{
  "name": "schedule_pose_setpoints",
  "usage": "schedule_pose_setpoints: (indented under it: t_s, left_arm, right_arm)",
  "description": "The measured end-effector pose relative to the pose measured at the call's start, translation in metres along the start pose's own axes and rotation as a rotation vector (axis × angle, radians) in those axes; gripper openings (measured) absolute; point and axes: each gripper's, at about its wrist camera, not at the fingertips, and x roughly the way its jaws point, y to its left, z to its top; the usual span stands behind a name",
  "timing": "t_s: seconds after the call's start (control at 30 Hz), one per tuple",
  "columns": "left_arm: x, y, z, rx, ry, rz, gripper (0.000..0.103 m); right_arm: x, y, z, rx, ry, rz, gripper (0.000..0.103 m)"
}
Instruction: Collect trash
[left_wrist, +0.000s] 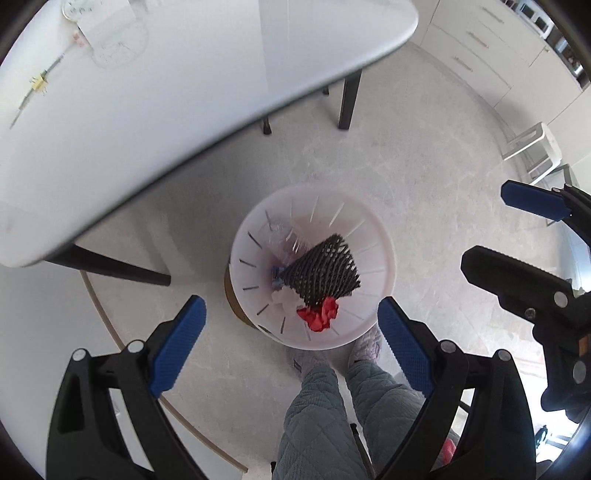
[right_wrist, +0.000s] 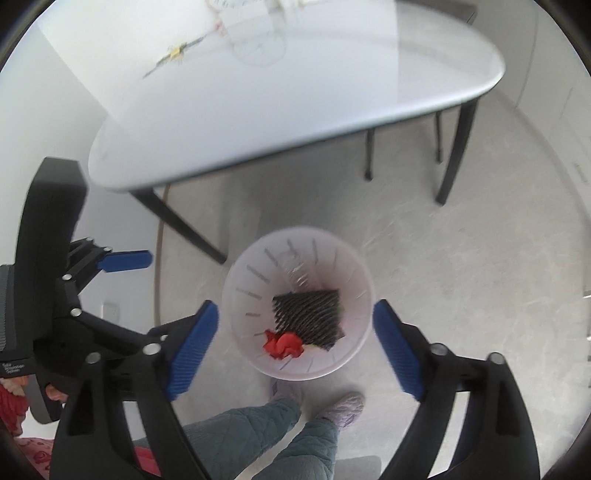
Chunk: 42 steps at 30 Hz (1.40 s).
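Observation:
A white slotted trash bin (left_wrist: 380, 236) stands on the floor below both grippers; it also shows in the right wrist view (right_wrist: 243, 291). Inside lie a black foam net (left_wrist: 325, 273), a crumpled red wrapper (left_wrist: 319, 314), white paper and a clear plastic piece. The net (right_wrist: 308, 312) and the red wrapper (right_wrist: 282, 343) show in the right wrist view too. My left gripper (left_wrist: 291, 332) is open and empty above the bin. My right gripper (right_wrist: 295, 339) is open and empty above the bin; it also shows at the right of the left wrist view (left_wrist: 491, 229).
A white oval table (left_wrist: 166, 92) with black legs stands beside the bin, with small items at its far end. The person's legs and slippers (left_wrist: 365, 347) are next to the bin. White cabinets (left_wrist: 491, 48) line the far wall. A white stool (left_wrist: 532, 147) stands at right.

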Motion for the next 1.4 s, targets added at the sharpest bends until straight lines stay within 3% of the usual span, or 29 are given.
schedule_pose_setpoints:
  t_s: [0.17,0.37,0.6,0.83,1.07,1.4]
  left_arm:
    - [-0.078,0.001,0.007,0.001,-0.120,0.019,0.090]
    - [-0.180,0.010,0.014,-0.031,-0.319,0.093,0.091]
    - [-0.297,0.024,0.030,-0.121,-0.545,0.202,0.095]
    - [-0.384,0.029,0.048,-0.265,-0.718,0.237,0.095]
    - [-0.424,0.017,0.059,-0.362,-0.829,0.289,0.095]
    - [-0.410,-0.013,0.080,-0.372,-0.817,0.341,0.095]
  right_arm:
    - [-0.070,0.020,0.019,0.011,-0.103,-0.074,0.100]
    - [-0.155,0.053,0.046,-0.010,-0.286,-0.162,0.101]
    - [-0.241,0.073,0.096,-0.071,-0.466,-0.153,0.101]
    - [-0.325,0.078,0.143,-0.170,-0.651,-0.131,0.101]
    - [-0.363,0.066,0.161,-0.232,-0.742,-0.137,0.101]
    - [-0.355,0.036,0.161,-0.248,-0.734,-0.101,0.101]
